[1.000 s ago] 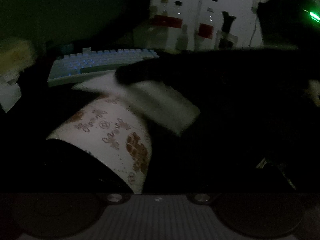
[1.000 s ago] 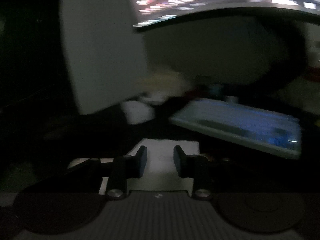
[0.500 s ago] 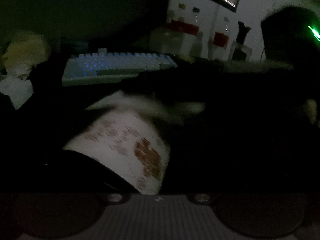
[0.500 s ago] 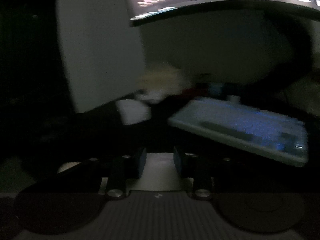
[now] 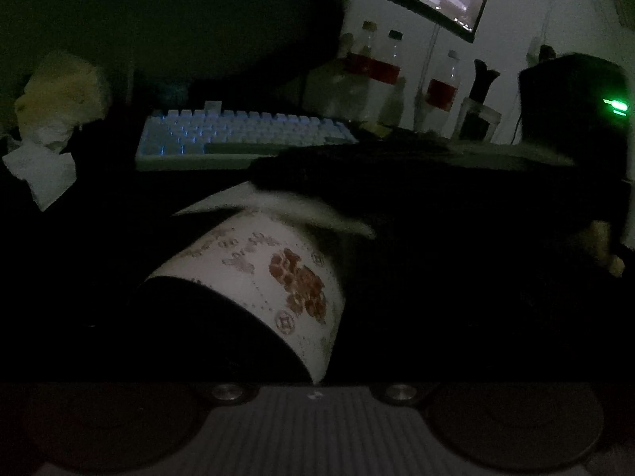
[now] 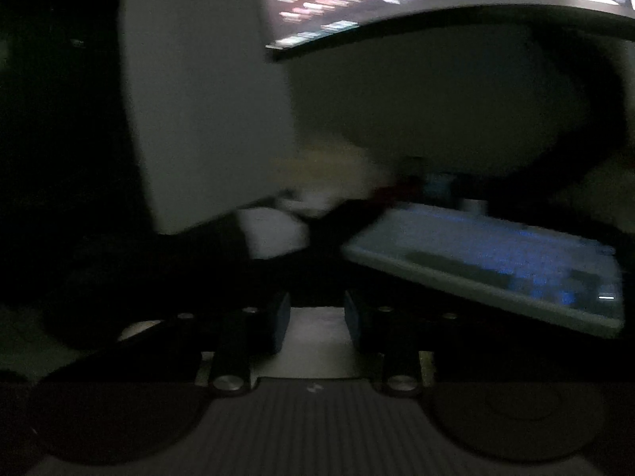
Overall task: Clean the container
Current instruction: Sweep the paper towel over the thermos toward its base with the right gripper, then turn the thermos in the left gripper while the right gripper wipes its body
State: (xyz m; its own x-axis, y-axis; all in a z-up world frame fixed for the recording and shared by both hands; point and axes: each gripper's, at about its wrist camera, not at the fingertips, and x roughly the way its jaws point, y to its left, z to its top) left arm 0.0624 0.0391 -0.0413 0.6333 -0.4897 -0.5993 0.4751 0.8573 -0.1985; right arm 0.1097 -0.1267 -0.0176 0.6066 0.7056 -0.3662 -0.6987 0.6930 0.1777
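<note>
While tilted, patterned container (image 5: 270, 273), white tissue (image 5: 293, 206) at mouth, right tool (image 6: 316, 317) gripping tissue, left unclear.

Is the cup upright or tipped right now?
Tipped. In the left wrist view the cup leans steeply, its patterned side turned up, with the white tissue against its far end. Too dark to see inside.

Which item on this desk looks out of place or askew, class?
The patterned container is tilted well off upright near the left gripper, white tissue at its mouth. Crumpled tissues lie left of the keyboard.
</note>
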